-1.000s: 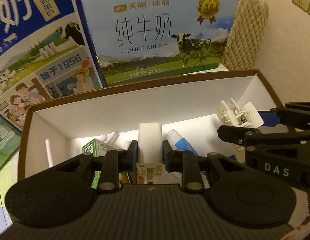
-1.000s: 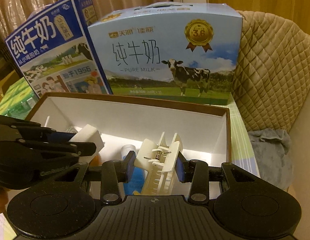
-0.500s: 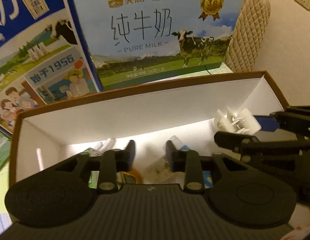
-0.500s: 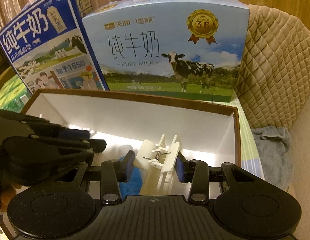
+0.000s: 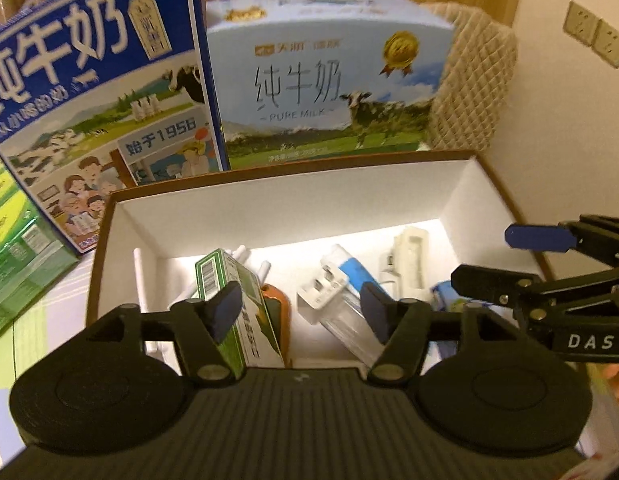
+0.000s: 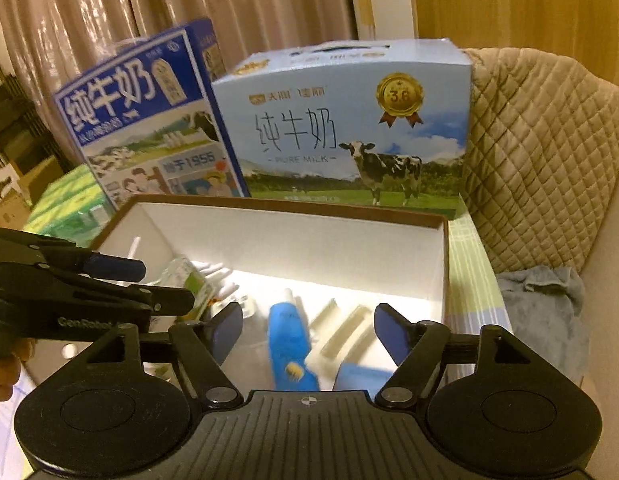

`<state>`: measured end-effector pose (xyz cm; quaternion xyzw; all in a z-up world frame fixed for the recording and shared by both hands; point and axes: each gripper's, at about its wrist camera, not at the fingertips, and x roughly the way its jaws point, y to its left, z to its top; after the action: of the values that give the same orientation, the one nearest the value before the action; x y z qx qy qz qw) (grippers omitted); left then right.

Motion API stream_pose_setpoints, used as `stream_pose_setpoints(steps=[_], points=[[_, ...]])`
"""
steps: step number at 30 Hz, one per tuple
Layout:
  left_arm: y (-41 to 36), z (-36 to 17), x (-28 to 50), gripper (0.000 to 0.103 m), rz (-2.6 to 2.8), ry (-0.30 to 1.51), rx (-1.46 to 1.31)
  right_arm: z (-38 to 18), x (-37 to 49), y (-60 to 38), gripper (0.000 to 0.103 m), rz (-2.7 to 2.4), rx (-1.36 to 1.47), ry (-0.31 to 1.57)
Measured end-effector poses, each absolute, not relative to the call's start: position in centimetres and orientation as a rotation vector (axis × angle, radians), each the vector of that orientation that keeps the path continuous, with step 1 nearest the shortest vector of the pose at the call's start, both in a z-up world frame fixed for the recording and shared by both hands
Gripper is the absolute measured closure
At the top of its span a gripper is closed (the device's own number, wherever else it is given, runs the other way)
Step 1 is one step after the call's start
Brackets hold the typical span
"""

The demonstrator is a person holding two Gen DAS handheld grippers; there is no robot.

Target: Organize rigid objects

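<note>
Both tongs, left [image 5: 301, 314] and right [image 6: 307, 334], have just been opening and stand apart with nothing between them. The white plug [image 5: 323, 292] lies in the box [image 5: 269, 216], centre of the frame; it seems light, stiff and smooth, best taken by its flat sides.

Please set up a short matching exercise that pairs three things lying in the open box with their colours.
Things:
1. tube
2. small carton
3. plug adapter

Colours:
A. white
B. blue
C. green

Pairs: 1-B, 2-C, 3-A. All three lie inside the open box.
</note>
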<state>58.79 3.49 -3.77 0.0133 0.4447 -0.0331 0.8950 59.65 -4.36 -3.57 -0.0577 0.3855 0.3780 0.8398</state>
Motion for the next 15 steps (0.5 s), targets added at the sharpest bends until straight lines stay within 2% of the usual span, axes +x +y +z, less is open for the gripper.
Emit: stream_pose_setpoints(steps=[3,8,15], points=[[3.1,-2.4,56.5,0.04,-0.073,0.894,0.019,-2.8,58.2,-5.7,0.032,0.798,-0.112,0.808],[1.9,-0.3,52.0,0.033,-0.023,0.834,0.052,-2.0,55.5,-7.9,0.032,0.783,-0.128,0.788],[1.0,1.5,45.6,0.033,0.035,0.813,-0.005,-1.6,51.4,-10.1,0.032,0.803,-0.155,0.772]])
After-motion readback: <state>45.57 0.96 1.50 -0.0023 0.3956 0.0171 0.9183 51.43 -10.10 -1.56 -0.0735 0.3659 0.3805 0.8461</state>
